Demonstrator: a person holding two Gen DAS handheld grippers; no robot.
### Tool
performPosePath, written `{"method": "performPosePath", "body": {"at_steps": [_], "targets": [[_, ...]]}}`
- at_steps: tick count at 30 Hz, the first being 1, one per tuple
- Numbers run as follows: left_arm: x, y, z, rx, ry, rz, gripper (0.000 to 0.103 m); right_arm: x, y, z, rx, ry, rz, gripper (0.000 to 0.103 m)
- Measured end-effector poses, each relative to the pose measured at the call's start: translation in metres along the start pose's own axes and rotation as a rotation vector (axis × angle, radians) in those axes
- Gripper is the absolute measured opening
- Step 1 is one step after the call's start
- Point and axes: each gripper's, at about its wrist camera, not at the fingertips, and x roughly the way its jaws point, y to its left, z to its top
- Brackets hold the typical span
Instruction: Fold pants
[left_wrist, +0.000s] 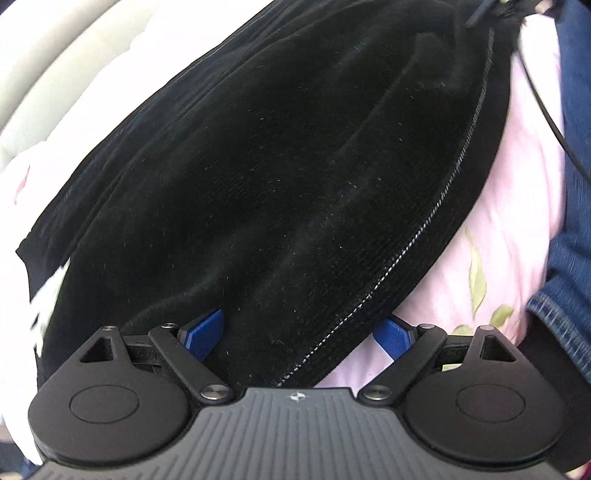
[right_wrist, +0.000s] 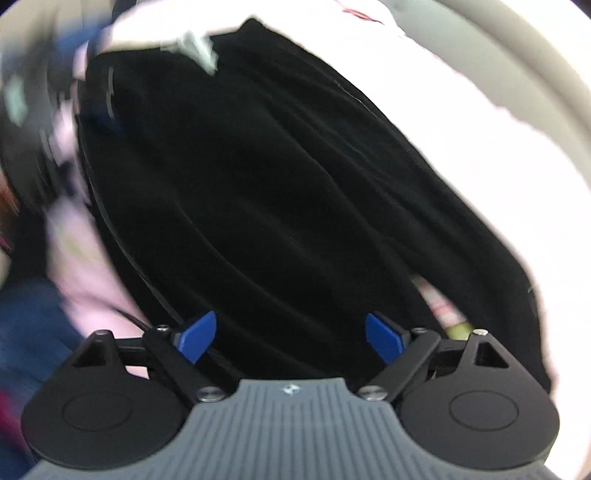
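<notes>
Black pants (left_wrist: 280, 177) lie bunched on a pale pink bedsheet (left_wrist: 517, 206), with a stitched seam running down their right side. My left gripper (left_wrist: 301, 332) is open, its blue fingertips (left_wrist: 207, 332) spread wide just above the near edge of the fabric. In the right wrist view the same black pants (right_wrist: 280, 206) fill the middle, blurred. My right gripper (right_wrist: 291, 334) is open too, blue pads (right_wrist: 384, 334) apart over the near edge of the cloth. Neither gripper holds anything.
The sheet has a green leaf print (left_wrist: 476, 280). A person's blue jeans (left_wrist: 569, 266) are at the right edge of the left wrist view and show at lower left in the right wrist view (right_wrist: 33, 325). A thin black cable (left_wrist: 546, 118) crosses the sheet. A pale headboard or wall (right_wrist: 517, 62) curves behind.
</notes>
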Motion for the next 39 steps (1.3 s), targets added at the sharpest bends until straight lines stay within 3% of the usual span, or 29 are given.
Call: {"method": "performPosePath", "body": {"at_steps": [3, 5, 7, 10, 12, 14, 16, 22, 28, 30, 36, 39], "targets": [[0.002, 0.0, -0.001, 0.015, -0.002, -0.005, 0.103, 0.017, 0.039, -0.012, -0.316, 0.029, -0.075, 0.076], [0.006, 0.012, 0.002, 0.007, 0.001, -0.015, 0.103, 0.022, 0.057, -0.018, -0.417, 0.053, -0.028, 0.05], [0.009, 0.021, 0.0, -0.004, 0.003, -0.023, 0.103, 0.024, 0.067, -0.019, -0.453, 0.067, 0.023, 0.041], [0.016, 0.027, 0.001, -0.011, 0.004, -0.027, 0.103, 0.019, 0.073, -0.02, -0.499, 0.068, 0.067, 0.04], [0.018, 0.029, 0.001, -0.002, 0.005, -0.023, 0.103, 0.012, 0.069, -0.016, -0.461, 0.066, 0.114, 0.04], [0.018, 0.028, 0.001, 0.014, 0.007, -0.018, 0.103, 0.006, 0.059, -0.013, -0.43, 0.062, 0.179, 0.062], [0.018, 0.024, 0.0, 0.035, 0.008, -0.013, 0.103, 0.0, 0.062, -0.016, -0.447, 0.064, 0.216, 0.068], [0.021, 0.014, -0.009, 0.111, 0.014, 0.036, 0.103, 0.022, 0.072, -0.04, -0.661, 0.093, 0.049, 0.068], [0.019, 0.015, -0.029, 0.162, -0.009, 0.069, 0.103, 0.019, 0.065, -0.055, -0.668, 0.04, 0.015, 0.07], [0.016, 0.021, -0.032, 0.162, -0.028, 0.09, 0.097, 0.013, 0.062, -0.059, -0.695, 0.037, -0.005, 0.07], [0.015, 0.025, -0.05, 0.269, -0.039, 0.156, 0.096, 0.0, 0.029, -0.063, -0.618, 0.017, -0.114, 0.069], [0.008, 0.034, -0.054, 0.276, -0.035, 0.175, 0.095, -0.002, 0.016, -0.074, -0.62, 0.027, -0.157, 0.068]]}}
